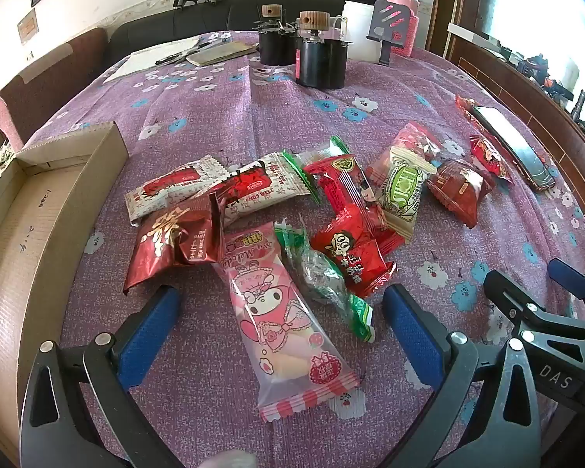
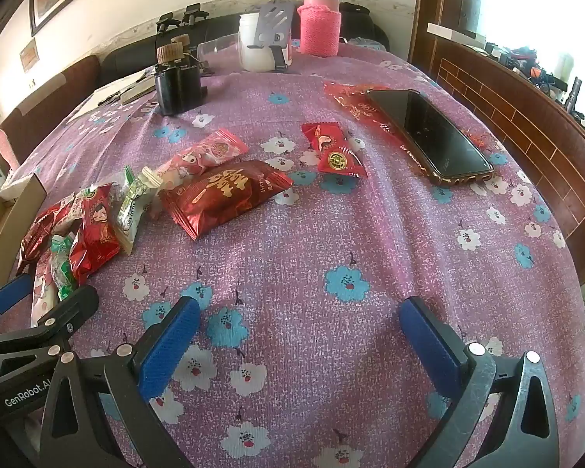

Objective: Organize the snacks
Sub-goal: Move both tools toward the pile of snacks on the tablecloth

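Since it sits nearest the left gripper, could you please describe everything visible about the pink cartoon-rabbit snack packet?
The pink snack packet is a long, glossy plastic pillow pack, partly see-through, printed with a cartoon rabbit, a bow, strawberries and script lettering, with a striped crimped seal at its near end. It looks sealed and lies flat on the floral tablecloth, lengthwise between the open left gripper fingers, untouched. Its far end reaches the dark red foil packet; a green-ended wrapper lies against its right side.

You can read "DAS" on the right gripper [image 1: 557, 284], "GenRobot.AI" on the left gripper [image 2: 39, 292], and "ENDS WELL" on a white-and-red snack wrapper [image 1: 261, 191].
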Available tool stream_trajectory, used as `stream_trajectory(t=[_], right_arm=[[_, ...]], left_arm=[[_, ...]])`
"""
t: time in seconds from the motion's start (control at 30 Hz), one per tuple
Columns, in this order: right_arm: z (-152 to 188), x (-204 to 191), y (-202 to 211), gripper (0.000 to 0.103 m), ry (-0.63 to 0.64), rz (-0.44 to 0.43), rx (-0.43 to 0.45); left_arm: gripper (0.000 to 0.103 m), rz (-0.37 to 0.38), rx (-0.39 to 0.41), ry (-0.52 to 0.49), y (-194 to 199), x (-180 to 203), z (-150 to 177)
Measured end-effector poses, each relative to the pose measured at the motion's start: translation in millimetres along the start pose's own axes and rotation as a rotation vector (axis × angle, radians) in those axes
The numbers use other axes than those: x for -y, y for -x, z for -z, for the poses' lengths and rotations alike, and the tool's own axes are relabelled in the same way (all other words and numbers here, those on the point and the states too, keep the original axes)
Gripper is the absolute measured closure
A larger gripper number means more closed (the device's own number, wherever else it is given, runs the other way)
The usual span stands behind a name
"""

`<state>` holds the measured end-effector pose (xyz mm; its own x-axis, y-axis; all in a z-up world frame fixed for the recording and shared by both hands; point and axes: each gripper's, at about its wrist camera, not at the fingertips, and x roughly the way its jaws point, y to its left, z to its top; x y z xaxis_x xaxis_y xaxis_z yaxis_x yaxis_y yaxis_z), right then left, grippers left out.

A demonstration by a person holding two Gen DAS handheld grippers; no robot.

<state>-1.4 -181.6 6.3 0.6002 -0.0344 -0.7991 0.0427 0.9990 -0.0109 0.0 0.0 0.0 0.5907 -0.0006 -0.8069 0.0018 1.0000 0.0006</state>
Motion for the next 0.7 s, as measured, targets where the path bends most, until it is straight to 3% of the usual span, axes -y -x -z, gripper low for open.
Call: stream_trajectory(t=[0.4, 0.7], right_arm=[[0, 0, 0, 0.0, 0.0, -0.001, -0.001], [0, 0, 0, 0.0, -0.001, -0.001, 0.0]], left_arm=[[0.0, -0.001, -0.024, -0.001, 2, 0, 2], [0.0, -0.009, -0.012, 0.007, 17, 2, 21]])
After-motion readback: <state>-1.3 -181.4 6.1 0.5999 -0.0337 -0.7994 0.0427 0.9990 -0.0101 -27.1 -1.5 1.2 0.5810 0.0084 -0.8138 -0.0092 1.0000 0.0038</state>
